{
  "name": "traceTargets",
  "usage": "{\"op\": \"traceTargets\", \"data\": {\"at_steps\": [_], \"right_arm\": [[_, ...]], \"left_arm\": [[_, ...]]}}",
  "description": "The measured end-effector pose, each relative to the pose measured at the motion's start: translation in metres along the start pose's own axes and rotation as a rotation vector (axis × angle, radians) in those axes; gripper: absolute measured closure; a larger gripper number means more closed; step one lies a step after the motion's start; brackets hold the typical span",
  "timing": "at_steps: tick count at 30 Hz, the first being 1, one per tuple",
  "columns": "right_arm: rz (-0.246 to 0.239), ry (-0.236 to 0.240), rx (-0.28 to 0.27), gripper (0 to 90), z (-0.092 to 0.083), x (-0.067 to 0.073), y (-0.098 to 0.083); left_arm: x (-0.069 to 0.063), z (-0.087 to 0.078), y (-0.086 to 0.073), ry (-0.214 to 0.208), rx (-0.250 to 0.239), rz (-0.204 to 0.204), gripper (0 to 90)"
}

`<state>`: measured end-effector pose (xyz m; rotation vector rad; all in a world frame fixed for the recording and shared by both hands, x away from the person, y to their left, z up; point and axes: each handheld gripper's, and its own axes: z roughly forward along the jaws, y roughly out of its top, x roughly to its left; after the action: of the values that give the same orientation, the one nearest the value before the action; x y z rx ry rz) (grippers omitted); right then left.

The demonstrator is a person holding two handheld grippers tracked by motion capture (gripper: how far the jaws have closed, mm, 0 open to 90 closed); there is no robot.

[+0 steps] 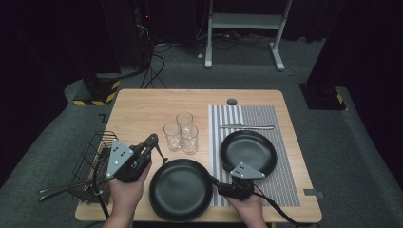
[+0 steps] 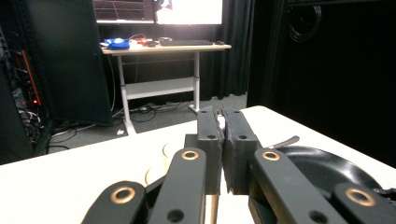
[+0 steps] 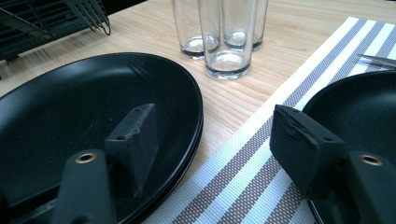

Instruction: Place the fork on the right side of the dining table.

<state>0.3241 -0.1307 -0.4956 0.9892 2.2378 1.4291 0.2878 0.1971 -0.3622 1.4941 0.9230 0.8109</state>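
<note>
Black plates [image 1: 180,190], stacked, at the table's [image 1: 142,107] near edge, beside the striped mat [image 1: 285,190]. Right gripper [image 1: 219,186]: jaws wide, astride the rim, gripping nothing. Left gripper [image 1: 153,139]: shut, empty. Advice: seat pads squarely on the rim before closing.

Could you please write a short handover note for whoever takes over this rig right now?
Left gripper: shut, empty, raised beside the glasses.
Right gripper: open, jaws astride the right rim of the near plates; one pad sits over the plates, the other over the striped mat, not pressing.
The near plates look stacked. A second plate and a knife lie on the mat.
Done: mat partly set.
Left: probably grip and move the near plate.
</note>
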Motion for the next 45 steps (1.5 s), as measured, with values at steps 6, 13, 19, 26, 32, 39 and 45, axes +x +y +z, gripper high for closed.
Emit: {"op": "traceTargets", "data": {"at_steps": [6, 13, 19, 26, 32, 39, 45], "right_arm": [[-0.012, 0.002, 0.000, 34.2, 0.002, 0.002, 0.002], [-0.025, 0.001, -0.008, 35.4, 0.006, 0.005, 0.012], [-0.032, 0.006, -0.023, 35.7, 0.007, 0.008, 0.020], [-0.045, 0.018, -0.050, 35.7, 0.008, 0.015, 0.034], [-0.040, 0.036, -0.066, 35.7, 0.012, 0.021, 0.037], [-0.056, 0.056, -0.071, 37.3, 0.011, 0.027, 0.036], [-0.082, 0.080, -0.051, 40.4, 0.018, 0.038, 0.033]], "left_arm": [[-0.005, 0.004, -0.002, -0.019, 0.003, 0.006, 86.4], [-0.011, 0.011, -0.004, -0.052, 0.013, 0.005, 86.4], [-0.015, 0.016, -0.005, -0.071, 0.021, -0.001, 86.4], [-0.024, 0.021, -0.008, -0.089, 0.028, 0.002, 86.4], [-0.034, 0.024, -0.013, -0.113, 0.041, 0.009, 86.4], [-0.041, 0.026, -0.018, -0.133, 0.042, 0.002, 86.4], [-0.051, 0.029, -0.018, -0.158, 0.038, 0.007, 86.4]]}}
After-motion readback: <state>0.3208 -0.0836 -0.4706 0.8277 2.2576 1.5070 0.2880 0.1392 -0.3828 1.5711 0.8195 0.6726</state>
